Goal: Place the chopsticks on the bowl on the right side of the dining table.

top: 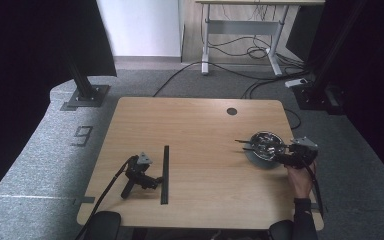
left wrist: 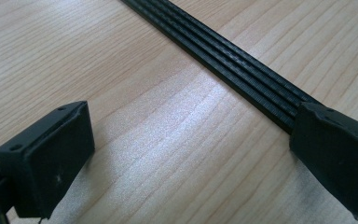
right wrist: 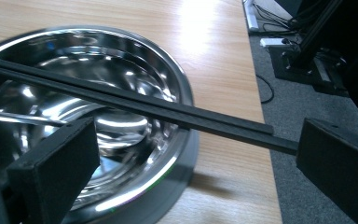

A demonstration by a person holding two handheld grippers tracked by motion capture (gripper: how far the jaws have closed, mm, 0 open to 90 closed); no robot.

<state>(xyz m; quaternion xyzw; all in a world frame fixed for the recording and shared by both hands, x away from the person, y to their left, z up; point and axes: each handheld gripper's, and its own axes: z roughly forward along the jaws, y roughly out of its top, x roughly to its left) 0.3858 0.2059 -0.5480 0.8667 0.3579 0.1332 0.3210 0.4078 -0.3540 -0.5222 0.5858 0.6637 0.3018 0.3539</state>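
Right gripper (top: 286, 154) jaws wide, at bowl (top: 265, 146); chopsticks (right wrist: 135, 105) across rim.

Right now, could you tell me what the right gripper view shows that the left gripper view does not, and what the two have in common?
The right gripper view shows a shiny steel bowl with a pair of black chopsticks lying across its rim, plus grey floor with cables past the table's edge. The left gripper view shows a long ribbed black strip lying flat on the wood, running up to one jaw. Both look along their own gripper, the right gripper and the left gripper, jaws wide open with nothing gripped, over the same wooden table.
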